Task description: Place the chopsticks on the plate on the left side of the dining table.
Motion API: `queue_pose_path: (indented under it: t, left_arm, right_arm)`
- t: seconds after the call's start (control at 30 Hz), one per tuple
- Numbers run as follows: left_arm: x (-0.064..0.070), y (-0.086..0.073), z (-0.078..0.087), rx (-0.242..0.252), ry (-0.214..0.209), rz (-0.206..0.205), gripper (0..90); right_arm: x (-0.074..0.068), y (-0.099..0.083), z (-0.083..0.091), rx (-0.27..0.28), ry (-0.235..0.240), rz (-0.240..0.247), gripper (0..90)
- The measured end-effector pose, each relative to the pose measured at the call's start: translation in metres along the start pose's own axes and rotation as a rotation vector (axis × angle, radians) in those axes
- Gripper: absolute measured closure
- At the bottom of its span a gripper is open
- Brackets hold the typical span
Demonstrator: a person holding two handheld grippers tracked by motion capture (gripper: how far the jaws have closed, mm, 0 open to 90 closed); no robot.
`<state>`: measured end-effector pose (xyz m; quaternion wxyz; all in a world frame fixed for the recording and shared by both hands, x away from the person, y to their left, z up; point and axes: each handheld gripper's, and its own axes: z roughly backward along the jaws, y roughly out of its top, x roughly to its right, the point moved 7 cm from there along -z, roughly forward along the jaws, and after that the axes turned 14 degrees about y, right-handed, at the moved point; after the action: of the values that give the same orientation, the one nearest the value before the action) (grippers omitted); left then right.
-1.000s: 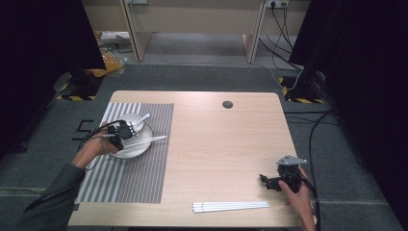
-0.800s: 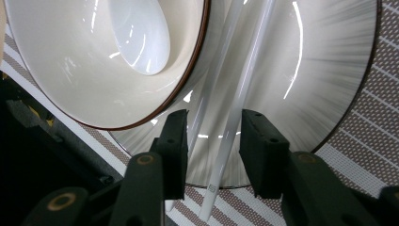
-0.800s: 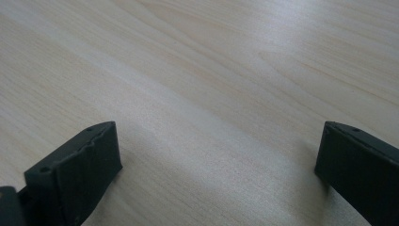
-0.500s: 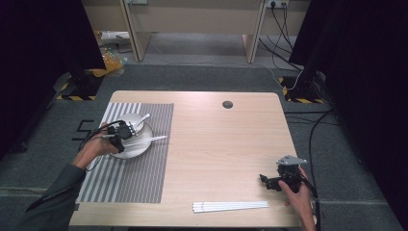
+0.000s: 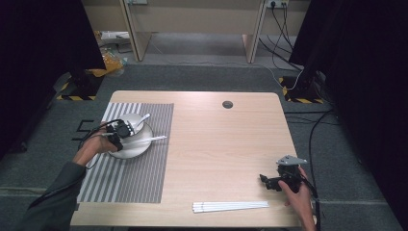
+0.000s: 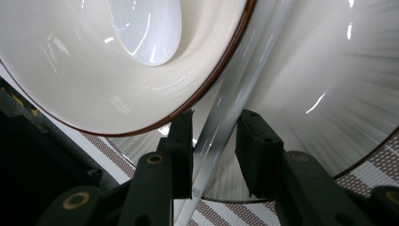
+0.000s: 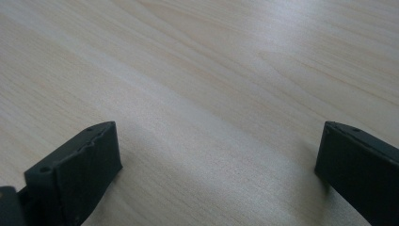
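Chopstick (image 5: pixel 146 139) crosswise over plate (image 5: pixel 126 153)

High view looks down over the table (image 5: pixel 216 144); both gripper views sit close above it.

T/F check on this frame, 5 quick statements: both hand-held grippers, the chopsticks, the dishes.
1. The left hand-held gripper has a white chopstick between its jaws. True; whether the pads press on it cannot be told.
2. The right hand-held gripper is shut on a chopstick. False: its jaws stand wide apart over bare table.
3. The bowl holds a white spoon. True.
4. The plate sits on bare wood. False: it rests on the striped placemat.
5. The white chopsticks near the table's front edge lie on the placemat. False: they lie on the wood, near the right hand-held gripper.
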<state>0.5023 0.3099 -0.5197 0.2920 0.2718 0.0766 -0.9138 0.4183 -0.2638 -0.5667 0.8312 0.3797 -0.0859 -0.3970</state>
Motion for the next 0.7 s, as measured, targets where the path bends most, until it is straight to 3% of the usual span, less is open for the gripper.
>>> queue_pose_path:
  t: [0.7]
  left_arm:
    - [-0.0053, -0.0081, -0.0046, -0.018, -0.003, 0.02, 63.8]
  right_arm:
    - [0.0, 0.0, 0.0, 0.0, 0.0, 0.0, 0.6]
